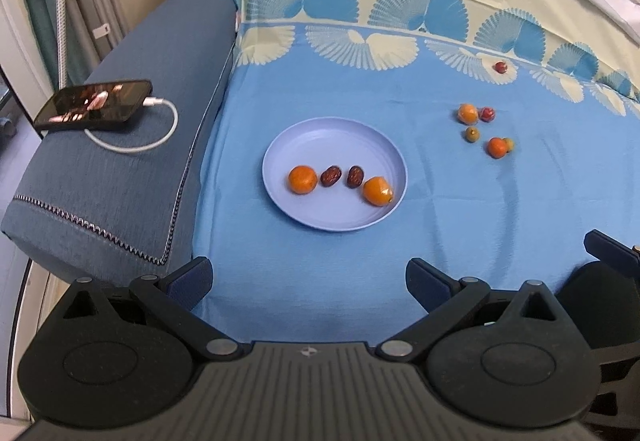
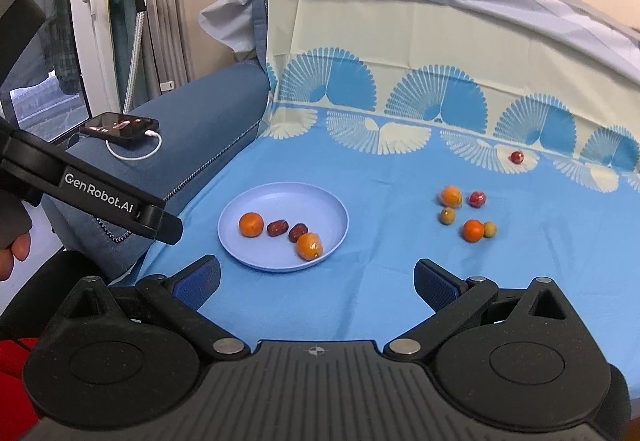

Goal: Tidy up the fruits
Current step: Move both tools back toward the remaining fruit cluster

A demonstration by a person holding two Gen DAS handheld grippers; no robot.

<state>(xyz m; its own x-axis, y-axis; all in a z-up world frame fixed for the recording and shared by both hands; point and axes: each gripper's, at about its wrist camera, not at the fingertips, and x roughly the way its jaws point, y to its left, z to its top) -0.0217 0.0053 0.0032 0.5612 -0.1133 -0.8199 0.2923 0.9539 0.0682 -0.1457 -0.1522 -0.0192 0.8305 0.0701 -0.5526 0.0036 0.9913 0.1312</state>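
Four fruits sit on the plate (image 1: 280,145) already — two oranges (image 1: 303,179) at the ends of the row and two dates (image 1: 330,175) between them. Six more lie loose on the blue sheet (image 1: 360,273) well to the right of the plate: two oranges, two small green ones (image 2: 447,216), a red one (image 2: 477,198) in the cluster, and a lone red fruit (image 2: 517,157) farther back near the fan-pattern border.

So the job looks partway done, and both tools are between picks. The left gripper (image 1: 309,281) hangs low over the near sheet, jaws wide apart, nothing in them. The right gripper (image 2: 317,279) is the same — jaws spread, empty, hovering short of the plate.

Next move, by my reckoning: the right gripper goes out to the cluster, since that side is nearer to it. The nearest orange (image 2: 473,230) touches a green fruit, so the jaws will need to straddle it cleanly without nudging its neighbour, then carry it left to a bare patch of plate. These are round things on soft cloth — they could roll.

Writing: "GenRobot.AI" in white runs along the left gripper's black finger in the right wrist view. A phone (image 1: 94,105) on charge lies on the sofa arm (image 1: 120,193); its screen is lit but unreadable.
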